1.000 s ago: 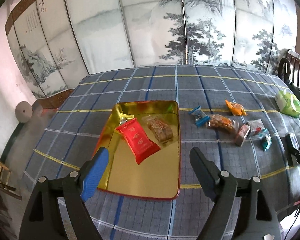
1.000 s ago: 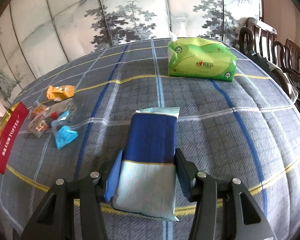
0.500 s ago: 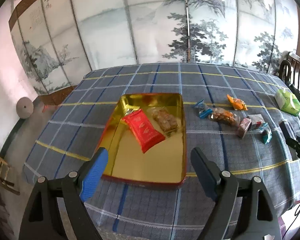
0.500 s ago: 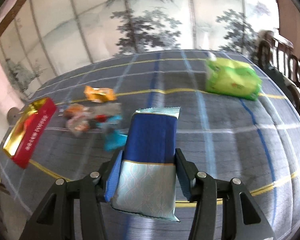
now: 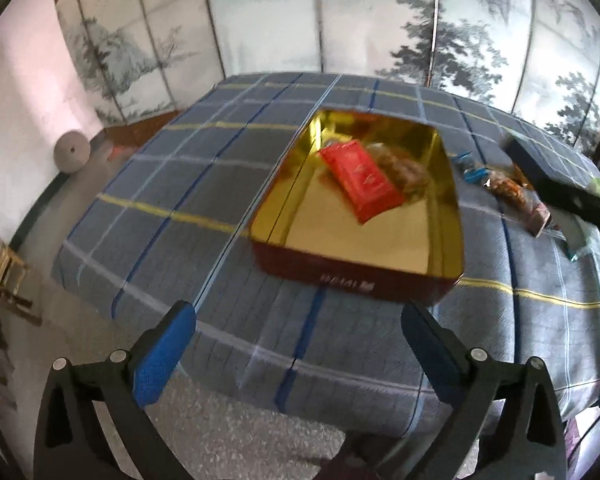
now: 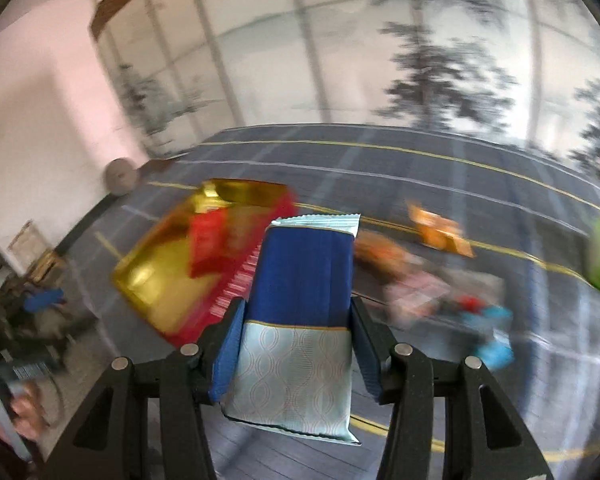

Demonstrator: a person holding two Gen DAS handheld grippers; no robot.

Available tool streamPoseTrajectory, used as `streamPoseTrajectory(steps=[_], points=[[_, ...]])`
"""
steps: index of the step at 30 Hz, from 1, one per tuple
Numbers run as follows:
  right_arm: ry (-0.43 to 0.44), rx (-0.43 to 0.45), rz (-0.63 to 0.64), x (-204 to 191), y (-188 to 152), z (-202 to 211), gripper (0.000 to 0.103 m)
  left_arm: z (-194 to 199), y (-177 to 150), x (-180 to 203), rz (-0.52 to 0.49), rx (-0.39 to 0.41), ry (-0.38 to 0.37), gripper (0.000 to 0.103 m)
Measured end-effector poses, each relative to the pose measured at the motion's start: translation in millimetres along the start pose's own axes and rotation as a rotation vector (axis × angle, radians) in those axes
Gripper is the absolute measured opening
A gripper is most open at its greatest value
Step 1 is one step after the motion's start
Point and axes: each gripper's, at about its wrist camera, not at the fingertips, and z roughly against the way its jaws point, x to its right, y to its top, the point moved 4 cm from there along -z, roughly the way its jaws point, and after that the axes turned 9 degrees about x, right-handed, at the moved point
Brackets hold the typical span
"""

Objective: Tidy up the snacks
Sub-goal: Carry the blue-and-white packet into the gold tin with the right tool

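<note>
The left tongs (image 5: 296, 344) hang wide apart with nothing between them, low at the near edge of the desk (image 5: 180, 184), while the right tongs (image 6: 298, 344) are clamped on a blue and pale patterned snack packet (image 6: 304, 280), held lengthwise between the pads. The desk wears a grey-blue plaid cloth with yellow and blue lines; behind it stands a folding screen (image 5: 380, 20) painted with ink trees, and a pink wall (image 5: 24, 92) rises at the left. A gold-lined red tin (image 5: 364, 240) sits on the cloth straight ahead of the left tongs, holding a red packet (image 5: 360, 180) and a clear-wrapped snack (image 5: 400, 164). Loose snacks (image 5: 508, 192) lie just right of the tin. From the right wrist the view is blurred; the gripped packet is raised above the desk, near the tin's right side.
</note>
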Motion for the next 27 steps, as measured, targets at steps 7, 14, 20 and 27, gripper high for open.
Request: streamPoseTrajectory(steps=[7,14,20,27], points=[[0.13,-0.083,0.051,-70,19,-67,0.052,-1,-4,-24,0.089,-0.011,-0.009,0.102],[0.162,-0.189,0.039,-108,12,-131,0.052,5,-10,-37,0.05,0.057,0.016,0.102],[0.153,-0.221,0.067,-132,4,-157,0.052,0,-17,-44,0.059,0.055,-0.023,0.102],[0.123,-0.229,0.109,-141,-2,-173,0.052,-3,-21,-49,0.097,0.05,-0.056,0.102]])
